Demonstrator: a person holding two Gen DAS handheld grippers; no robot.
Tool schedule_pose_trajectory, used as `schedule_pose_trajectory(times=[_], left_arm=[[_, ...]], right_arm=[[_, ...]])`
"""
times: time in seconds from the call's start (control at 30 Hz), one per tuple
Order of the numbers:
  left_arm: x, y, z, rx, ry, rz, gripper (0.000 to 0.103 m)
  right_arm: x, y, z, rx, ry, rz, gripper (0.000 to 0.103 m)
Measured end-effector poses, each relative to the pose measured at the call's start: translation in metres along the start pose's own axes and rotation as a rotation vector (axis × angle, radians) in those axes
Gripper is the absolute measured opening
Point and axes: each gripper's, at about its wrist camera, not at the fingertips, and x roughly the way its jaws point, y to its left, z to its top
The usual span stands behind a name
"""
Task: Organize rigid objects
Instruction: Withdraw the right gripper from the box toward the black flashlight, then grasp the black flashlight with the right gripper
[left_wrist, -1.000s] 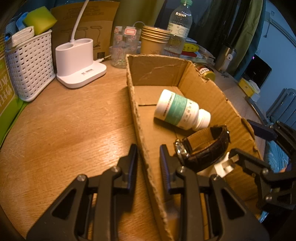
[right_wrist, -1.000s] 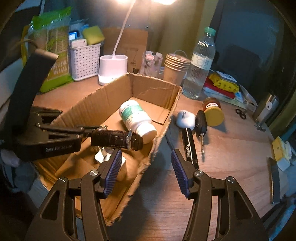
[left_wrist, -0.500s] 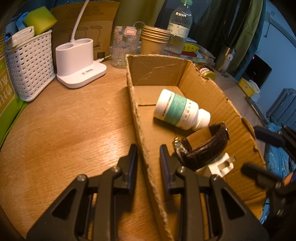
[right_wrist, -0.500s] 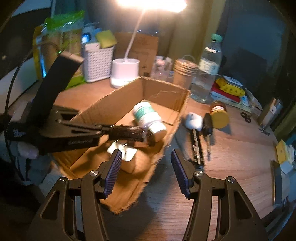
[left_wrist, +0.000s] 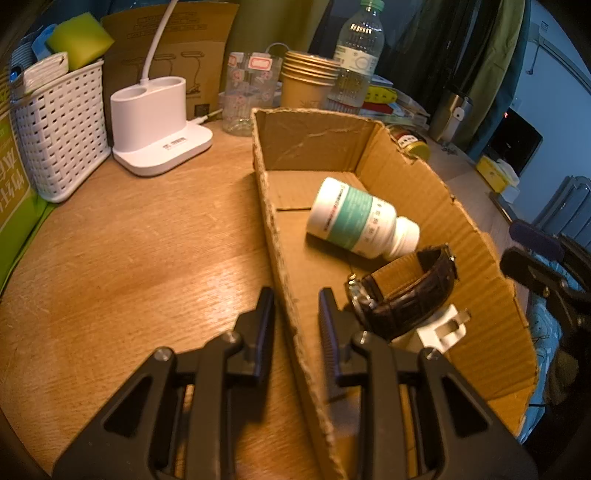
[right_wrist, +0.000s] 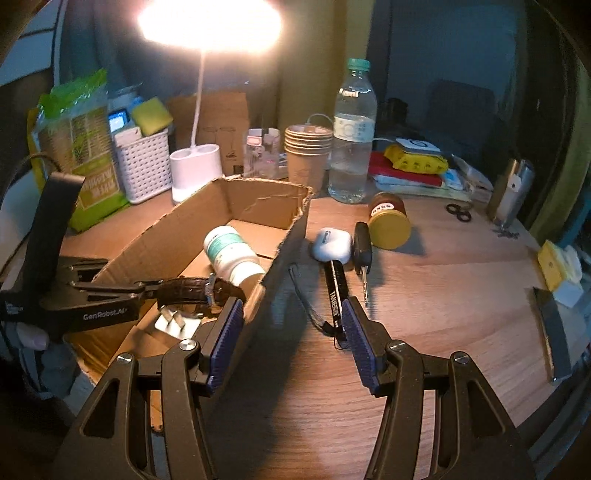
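Left gripper (left_wrist: 295, 310) is clamped on the box (left_wrist: 402, 173) wall. Inside lie a white, teal-banded bottle (left_wrist: 354, 218) and a dark leather watch (left_wrist: 402, 295) (strap curled). Right gripper (right_wrist: 293, 332) gapes, holding nothing.

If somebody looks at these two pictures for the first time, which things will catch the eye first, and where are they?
First comes the glaring desk lamp at the top of the right wrist view, lighting the wooden table. Next is the torn cardboard box in the middle, where a white pill bottle lies on its side beside a brown leather watch. The left gripper is clamped on the box's near wall, while the right gripper stands open beside the box.
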Motion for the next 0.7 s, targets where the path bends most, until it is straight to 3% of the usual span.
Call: schedule_pose_trajectory(times=[0.2,0.53,0.7], left_arm=[[0.0,0.0,0.0,0.0,0.0,0.0,0.026],[0.0,0.0,0.001,0.0,0.0,0.0,0.026],[0.0,0.0,0.001,0.0,0.0,0.0,0.026]], right_arm=[[0.002,-0.022,0.0,0.08,-0.024,0.003,0.059],[0.037,-0.037,-0.005,0.101,0.027,-0.019,0.058],[0.058,-0.041,-0.009,0.093,0.067,-0.035,0.047]])
